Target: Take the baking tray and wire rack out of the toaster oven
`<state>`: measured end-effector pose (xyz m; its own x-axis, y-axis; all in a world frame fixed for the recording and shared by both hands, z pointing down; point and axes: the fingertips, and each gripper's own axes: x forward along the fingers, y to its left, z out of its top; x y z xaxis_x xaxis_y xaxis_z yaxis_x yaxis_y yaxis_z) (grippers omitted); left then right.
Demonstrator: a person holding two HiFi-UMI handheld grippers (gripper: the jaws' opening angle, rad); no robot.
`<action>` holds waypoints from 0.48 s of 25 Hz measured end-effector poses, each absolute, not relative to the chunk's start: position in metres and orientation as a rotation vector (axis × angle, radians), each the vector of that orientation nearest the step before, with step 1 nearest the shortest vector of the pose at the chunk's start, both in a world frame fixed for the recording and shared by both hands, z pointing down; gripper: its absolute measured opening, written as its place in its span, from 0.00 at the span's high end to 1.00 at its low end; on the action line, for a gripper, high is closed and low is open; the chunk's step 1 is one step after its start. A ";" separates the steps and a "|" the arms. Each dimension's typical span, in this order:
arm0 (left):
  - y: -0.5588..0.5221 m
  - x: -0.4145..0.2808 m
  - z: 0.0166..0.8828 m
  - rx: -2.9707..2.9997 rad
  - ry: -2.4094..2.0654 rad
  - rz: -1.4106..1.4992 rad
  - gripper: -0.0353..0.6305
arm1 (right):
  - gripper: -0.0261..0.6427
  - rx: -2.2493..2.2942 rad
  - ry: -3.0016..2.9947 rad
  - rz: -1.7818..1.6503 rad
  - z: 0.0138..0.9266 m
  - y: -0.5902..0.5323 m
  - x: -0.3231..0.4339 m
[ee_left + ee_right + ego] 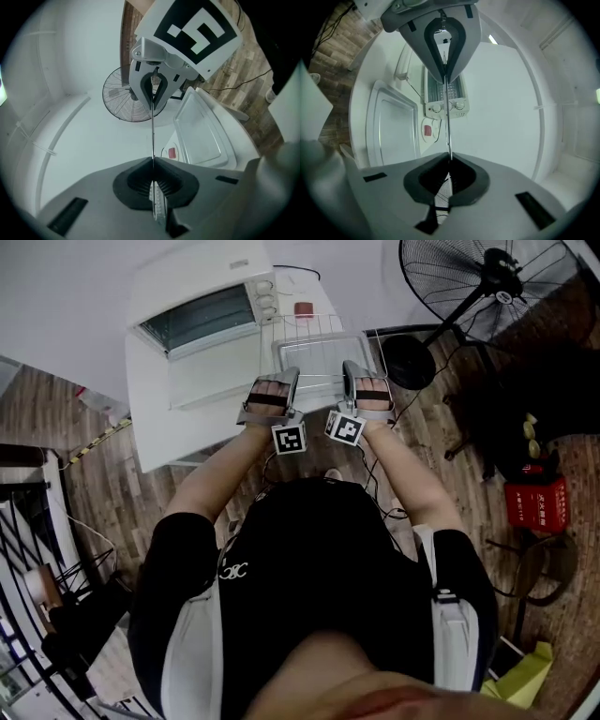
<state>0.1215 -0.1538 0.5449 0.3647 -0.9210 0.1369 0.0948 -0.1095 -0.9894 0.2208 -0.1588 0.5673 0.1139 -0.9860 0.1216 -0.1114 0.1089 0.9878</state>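
Observation:
The wire rack (305,332) hangs over the white table, right of the toaster oven (202,307). Both grippers hold it from the near side. My left gripper (289,381) is shut on one edge of the rack and my right gripper (352,376) on the other. In each gripper view the rack shows edge-on as a thin wire (153,131) (447,122) that runs from the shut jaws to the opposite gripper. The baking tray (328,351) lies on the table under the rack, and it shows beside the rack in both gripper views (201,133) (393,133).
A white power strip with a red switch (303,308) lies behind the tray, beside the oven. A black standing fan (487,282) stands on the wooden floor to the right, with cables around its base. The table's (159,418) near edge is just in front of the person.

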 end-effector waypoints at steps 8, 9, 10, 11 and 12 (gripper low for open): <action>-0.156 0.154 0.576 -1.401 0.802 -1.153 0.93 | 0.95 1.223 -1.282 -1.015 0.588 -0.166 0.258; -0.156 0.156 0.580 -1.400 0.804 -1.167 0.93 | 0.95 1.216 -1.287 -1.023 0.591 -0.167 0.260; -0.156 0.157 0.584 -1.400 0.809 -1.179 0.93 | 0.95 1.205 -1.295 -1.028 0.594 -0.168 0.261; -0.157 0.158 0.587 -1.401 0.814 -1.189 0.93 | 0.95 1.190 -1.306 -1.031 0.598 -0.168 0.262; -0.157 0.159 0.590 -1.404 0.817 -1.198 0.93 | 0.95 1.169 -1.321 -1.029 0.603 -0.169 0.263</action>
<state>0.1594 -0.1570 0.5902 0.2599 -0.9387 0.2266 0.1316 -0.1980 -0.9713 0.2625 -0.1688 0.6028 0.0220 -0.9874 0.1568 -0.0894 0.1543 0.9840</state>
